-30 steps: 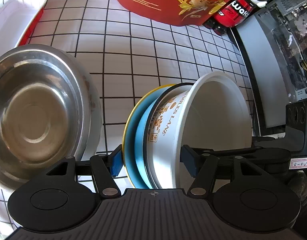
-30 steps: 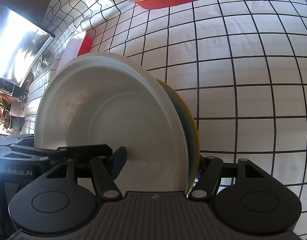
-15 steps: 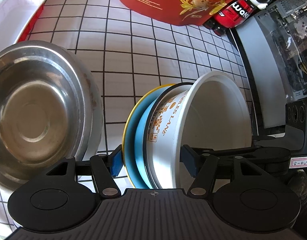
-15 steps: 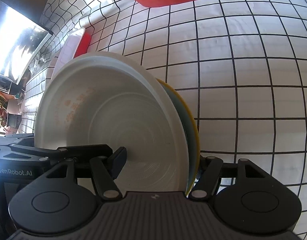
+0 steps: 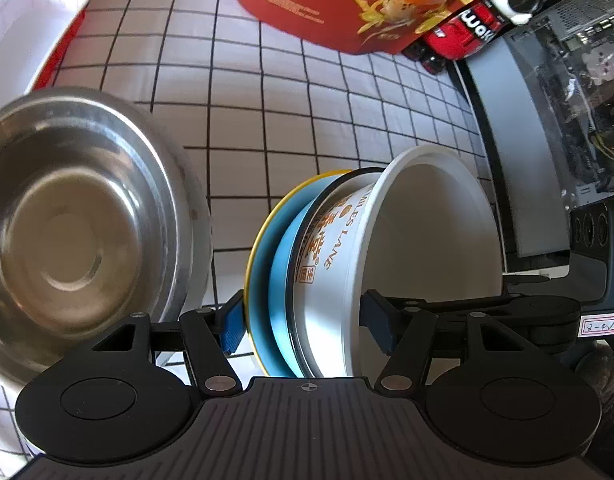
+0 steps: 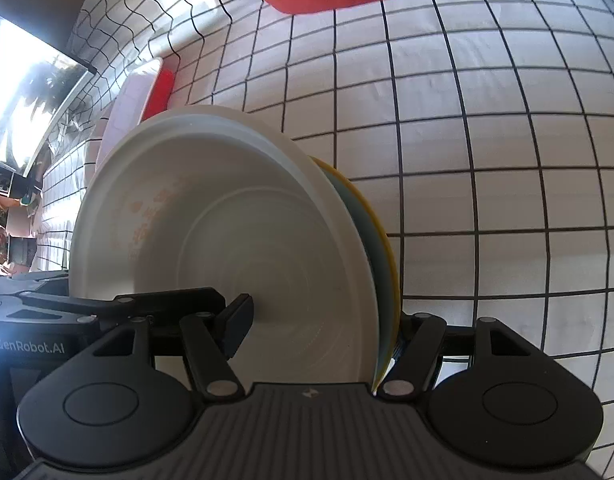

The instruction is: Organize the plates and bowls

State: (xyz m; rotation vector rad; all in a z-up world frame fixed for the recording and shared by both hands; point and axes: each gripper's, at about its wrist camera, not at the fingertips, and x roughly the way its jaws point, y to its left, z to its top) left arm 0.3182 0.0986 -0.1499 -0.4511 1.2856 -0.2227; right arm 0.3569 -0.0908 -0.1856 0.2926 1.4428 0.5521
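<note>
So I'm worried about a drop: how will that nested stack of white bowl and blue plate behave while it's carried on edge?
The white bowl looks like thin, light plastic, so it may flex under the fingers. It is only nested against the blue plate, and smooth surfaces could let them slide apart. Both the left gripper and the right gripper clamp across the stack, which probably steadies it.

Items shown: one white paper bowl point(image 5: 427, 232), one blue plate point(image 5: 281, 280), one yellow-rimmed plate point(image 5: 256, 252), one steel bowl point(image 5: 79, 216), one white tray point(image 5: 31, 28), one red box point(image 5: 327, 4), two drink bottles point(image 5: 467, 36).

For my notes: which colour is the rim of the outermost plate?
Yellow rim, clearest in the left wrist view.
</note>
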